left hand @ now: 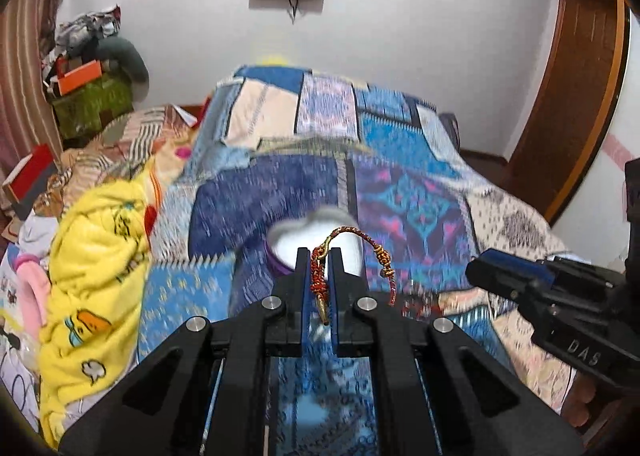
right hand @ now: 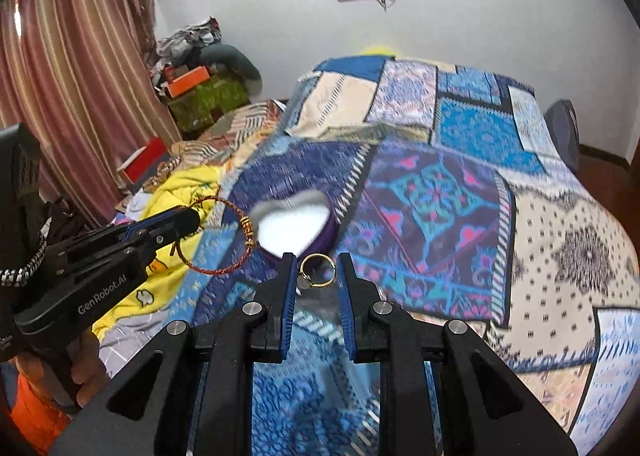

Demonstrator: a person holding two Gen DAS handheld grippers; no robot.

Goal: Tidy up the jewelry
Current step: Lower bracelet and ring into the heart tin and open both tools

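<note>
The left hand-held gripper (left hand: 319, 256) pinches a red-gold braided bracelet (right hand: 224, 234) above the heart-shaped box (right hand: 294, 224) on the bed (right hand: 560, 240); the right hand-held gripper (right hand: 318, 260), spread, brackets a gold ring (right hand: 318, 270) just before the box

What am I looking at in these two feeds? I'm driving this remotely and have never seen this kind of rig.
There is no robot arm: a person holds a two-finger gripper in each hand, and each gripper carries a fisheye camera that looks out along its fingers.

The left wrist view shows the left gripper, shut on a red and gold woven bracelet. The right gripper enters from the right of that picture.

The right wrist view shows the right gripper, its fingers open around a gold ring. I cannot tell whether the ring touches them.

Both point at a heart-shaped box, purple outside and white inside, open on a blue patchwork bedspread. A yellow blanket lies to the left.
</note>
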